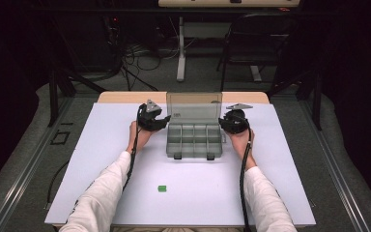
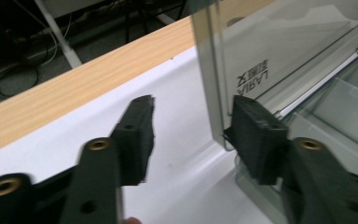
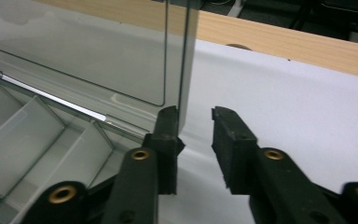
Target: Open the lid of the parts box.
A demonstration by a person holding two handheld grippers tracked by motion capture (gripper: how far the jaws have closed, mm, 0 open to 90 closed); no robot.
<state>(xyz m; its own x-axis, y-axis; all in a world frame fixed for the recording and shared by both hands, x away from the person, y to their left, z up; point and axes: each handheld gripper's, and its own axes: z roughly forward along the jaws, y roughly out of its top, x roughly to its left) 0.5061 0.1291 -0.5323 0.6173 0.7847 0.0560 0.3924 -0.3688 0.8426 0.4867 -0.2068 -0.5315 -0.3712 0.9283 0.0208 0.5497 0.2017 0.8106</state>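
A clear grey compartment box (image 1: 194, 137) stands at the middle of the white sheet, its lid (image 1: 194, 104) raised upright at the back. My left gripper (image 1: 163, 121) is at the lid's left edge and is open. In the left gripper view the lid's edge (image 2: 214, 84) stands between the jaws, close to the right pad (image 2: 254, 135), with a wide gap to the left one. My right gripper (image 1: 223, 121) is at the lid's right edge, also open. There the lid's edge (image 3: 182, 60) is beside the left pad (image 3: 168, 140), clear of the right one. A small green block (image 1: 162, 188) lies near the front.
The white sheet (image 1: 116, 159) covers a wooden table whose far edge (image 1: 125, 96) shows behind the box. Beyond the table are a chair (image 1: 251, 43), a desk leg (image 1: 180, 53) and loose cables on the floor. The box's compartments (image 3: 37, 135) look empty.
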